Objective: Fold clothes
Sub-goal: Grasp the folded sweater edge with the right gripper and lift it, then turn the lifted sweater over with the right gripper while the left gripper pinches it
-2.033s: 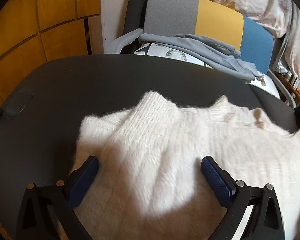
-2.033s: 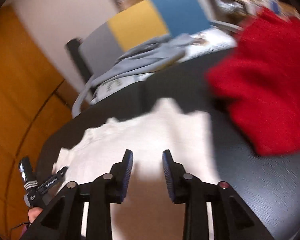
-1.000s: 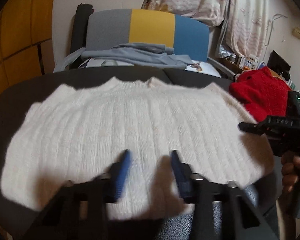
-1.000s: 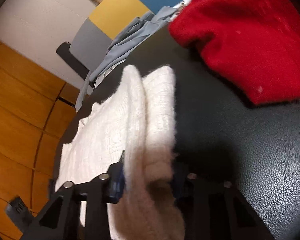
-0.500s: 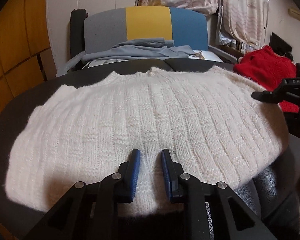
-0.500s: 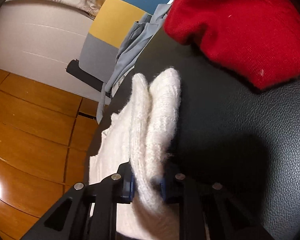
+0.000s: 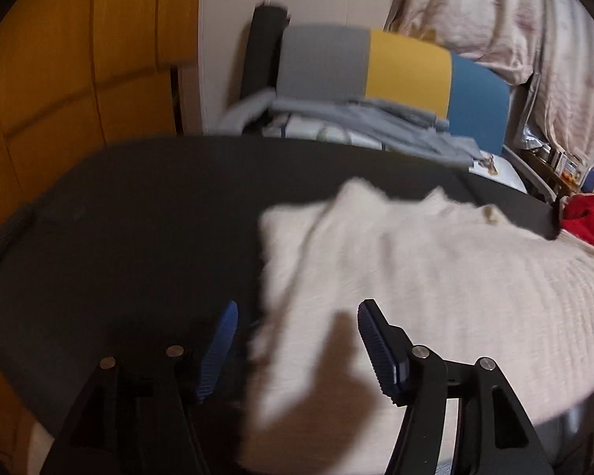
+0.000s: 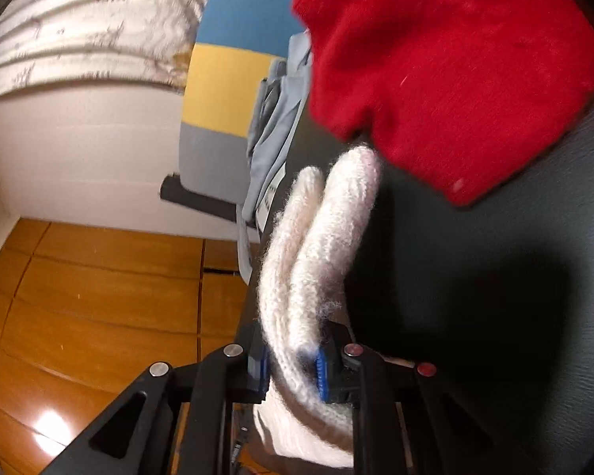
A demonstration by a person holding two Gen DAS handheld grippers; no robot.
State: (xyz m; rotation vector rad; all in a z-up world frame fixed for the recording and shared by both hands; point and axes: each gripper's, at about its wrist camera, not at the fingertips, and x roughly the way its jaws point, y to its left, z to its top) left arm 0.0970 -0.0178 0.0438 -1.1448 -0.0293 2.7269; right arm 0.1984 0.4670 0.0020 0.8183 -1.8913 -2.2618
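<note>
No readable text anywhere, either view. Left cam: items on the shelf [image 7: 562, 164] at far right are too small and blurred to make out any label. Right cam: a printed sheet [image 8: 271, 194] under the grey clothes shows dark marks, but they're illegible. No brands, nos. or signs visible.

Sweater [image 7: 435, 277] on table [image 7: 138, 213], chair [image 7: 396, 75] behind, second garment [image 7: 590, 217] right.
</note>
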